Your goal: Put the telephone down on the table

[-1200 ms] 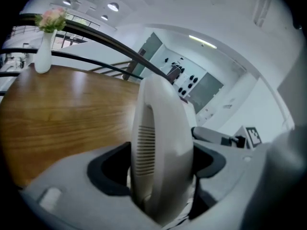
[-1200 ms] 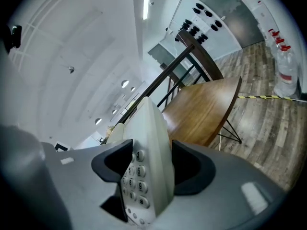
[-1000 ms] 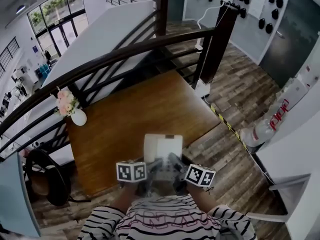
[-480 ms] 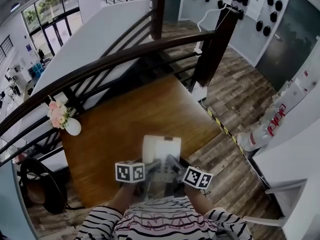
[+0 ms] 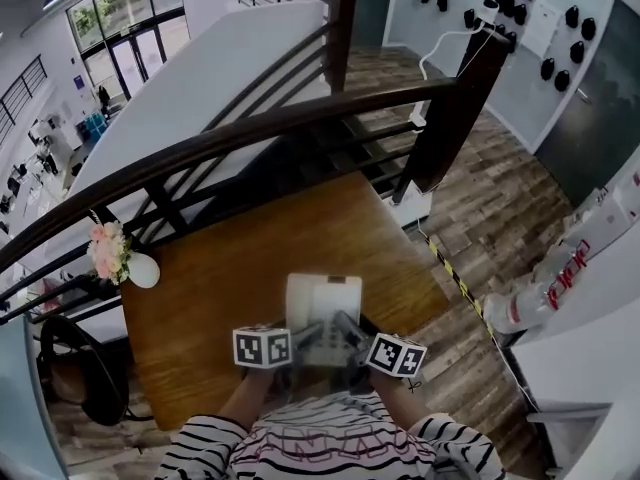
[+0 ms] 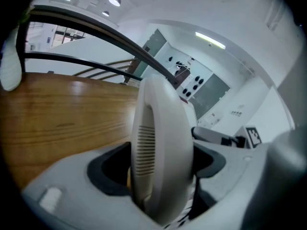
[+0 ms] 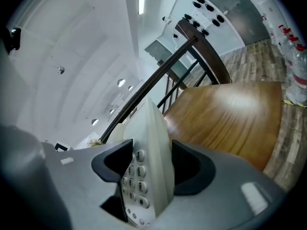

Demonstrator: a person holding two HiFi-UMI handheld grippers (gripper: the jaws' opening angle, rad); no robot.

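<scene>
A white telephone (image 5: 322, 303) hangs over the near part of the wooden table (image 5: 240, 258), held from both sides. My left gripper (image 5: 305, 334) is shut on its left side; in the left gripper view the rounded handset end (image 6: 160, 138) with a slotted grille fills the jaws of the left gripper (image 6: 160, 169). My right gripper (image 5: 350, 332) is shut on the right side, and in the right gripper view the keypad edge of the telephone (image 7: 144, 162) sits between the dark pads of the right gripper (image 7: 149, 164). The table (image 7: 225, 119) lies below and ahead.
A white vase with pink flowers (image 5: 122, 260) stands at the table's far left corner. A dark curved railing (image 5: 300, 118) with posts runs behind the table. A black chair (image 5: 85, 378) is at the left, water bottles (image 5: 530, 303) at the right, striped tape (image 5: 455, 273) on the floor.
Both grippers have carried the telephone forward, farther over the table. The table and railing now sit closer in the head view. The grip on the telephone is unchanged.
</scene>
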